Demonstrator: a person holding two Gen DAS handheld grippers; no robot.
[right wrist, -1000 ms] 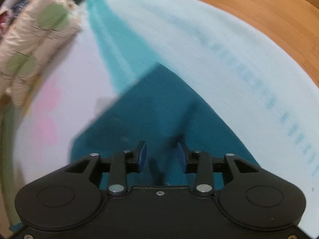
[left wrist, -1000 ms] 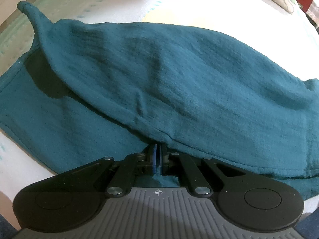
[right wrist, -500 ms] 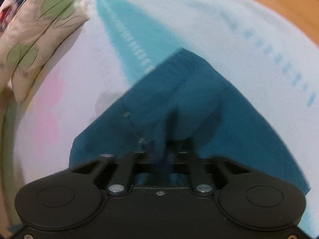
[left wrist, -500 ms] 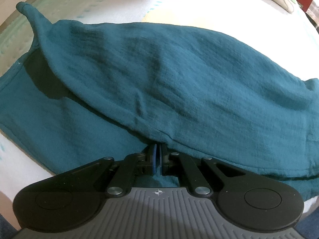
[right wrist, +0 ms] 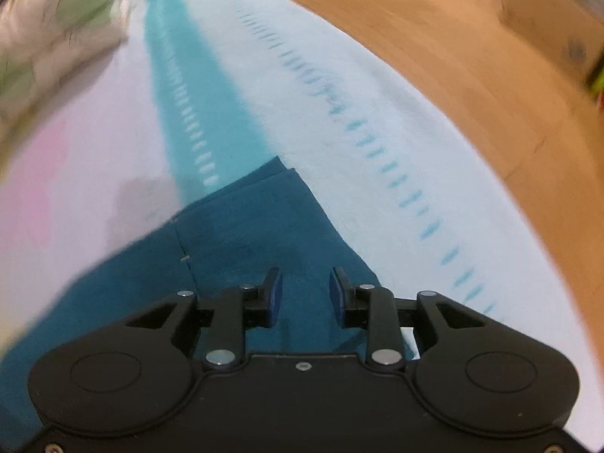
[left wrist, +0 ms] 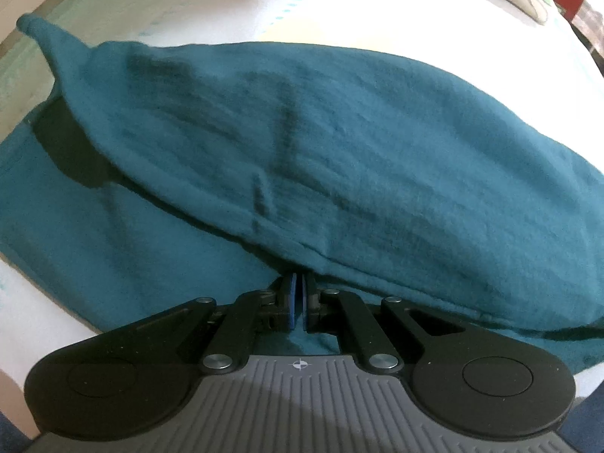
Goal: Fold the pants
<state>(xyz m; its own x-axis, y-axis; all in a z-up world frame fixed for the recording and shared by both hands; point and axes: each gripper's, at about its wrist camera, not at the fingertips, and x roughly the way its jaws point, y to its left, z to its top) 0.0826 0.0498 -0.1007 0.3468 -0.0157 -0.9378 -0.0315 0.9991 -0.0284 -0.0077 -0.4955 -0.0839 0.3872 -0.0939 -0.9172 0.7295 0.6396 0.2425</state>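
Teal pants (left wrist: 339, 143) spread on the bed sheet (right wrist: 339, 87), under both our tongs.
Our left tongs (left wrist: 298, 287) pinch the folded-over layer's near edge; our right tongs (right wrist: 305, 294) are opening, pads clear of the hem corner beneath. A leaf-print pillow (right wrist: 56, 26) lies beyond.

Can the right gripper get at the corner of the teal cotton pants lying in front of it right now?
Probably yes: the right gripper, jaws opening and empty, hangs above the teal cotton pants, and nothing covers their corner on the pale striped bedsheet.
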